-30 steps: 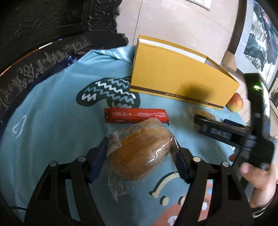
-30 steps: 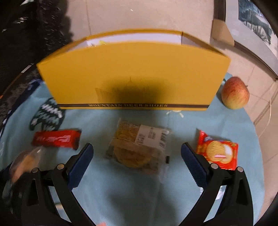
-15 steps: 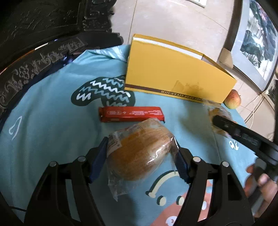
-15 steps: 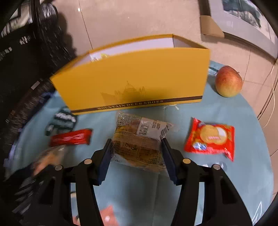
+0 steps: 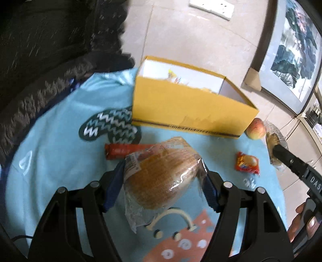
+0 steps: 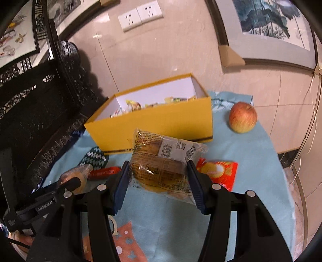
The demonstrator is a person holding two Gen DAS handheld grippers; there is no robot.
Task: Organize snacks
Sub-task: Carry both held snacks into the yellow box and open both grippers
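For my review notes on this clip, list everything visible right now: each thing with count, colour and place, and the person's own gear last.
yellow box: 1, yellow outside, white inside, open, at the cloth's far side, wrapped snacks inside
round bread: 1, golden brown in clear wrap, between the left gripper's pads
cake pack: 1, brown in a printed clear wrapper, between the right gripper's pads
red bar: 1, red, flat on the cloth before the box
biscuit packet: 1, red, on the cloth right of the cake pack
apple: 1, red and yellow, beside the box's right end
cloth: 1, light blue, patterned, under everything
wall sockets: 2, white, wall
left gripper: 1, black with blue pads
right gripper: 1, same
hand: 1, holding the right gripper
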